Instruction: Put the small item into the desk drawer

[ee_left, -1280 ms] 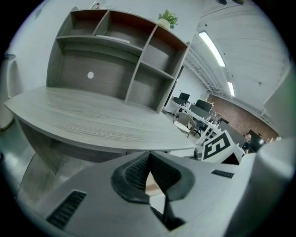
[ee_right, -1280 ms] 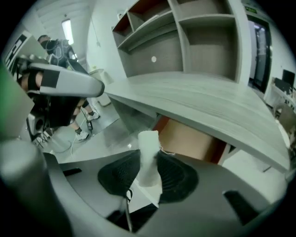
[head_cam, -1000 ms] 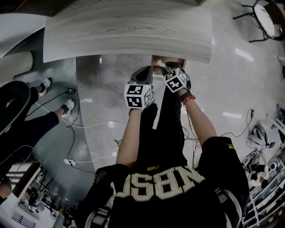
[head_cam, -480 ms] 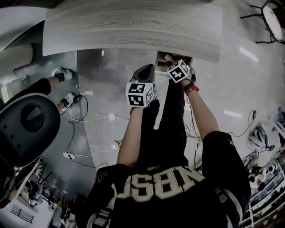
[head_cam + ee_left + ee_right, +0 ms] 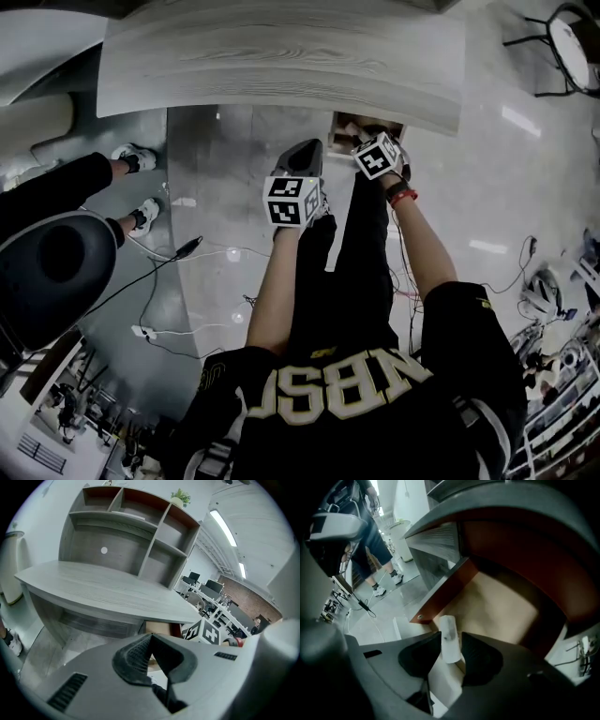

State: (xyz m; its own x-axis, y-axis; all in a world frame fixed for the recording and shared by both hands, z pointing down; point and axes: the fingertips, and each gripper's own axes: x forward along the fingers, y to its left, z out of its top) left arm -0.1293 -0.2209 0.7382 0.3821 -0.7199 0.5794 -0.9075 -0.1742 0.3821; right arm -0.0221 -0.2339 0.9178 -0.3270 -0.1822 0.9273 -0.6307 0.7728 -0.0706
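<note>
The desk drawer [image 5: 367, 126] is pulled out under the right end of the grey wooden desktop [image 5: 281, 56]; its tan floor [image 5: 501, 606] and red-brown walls fill the right gripper view. My right gripper [image 5: 356, 136] hangs over the drawer's front edge. A small white cylindrical item [image 5: 449, 638] stands between its jaws [image 5: 450, 651], which are opening. My left gripper [image 5: 306, 152] hovers left of the drawer, short of the desk edge. Its pads [image 5: 136, 656] meet with nothing between them. In the left gripper view the drawer [image 5: 161, 629] shows under the desktop [image 5: 93, 583].
A black round chair [image 5: 52, 277] and a seated person's legs and shoes [image 5: 131, 157] are at the left. Cables [image 5: 178, 258] trail over the glossy floor. A shelf unit [image 5: 131, 536] rises behind the desk. More chairs and gear stand at the right.
The right gripper has crept a little further over the drawer. The black chair and the person's legs at the left have shifted. My left gripper has barely moved.
</note>
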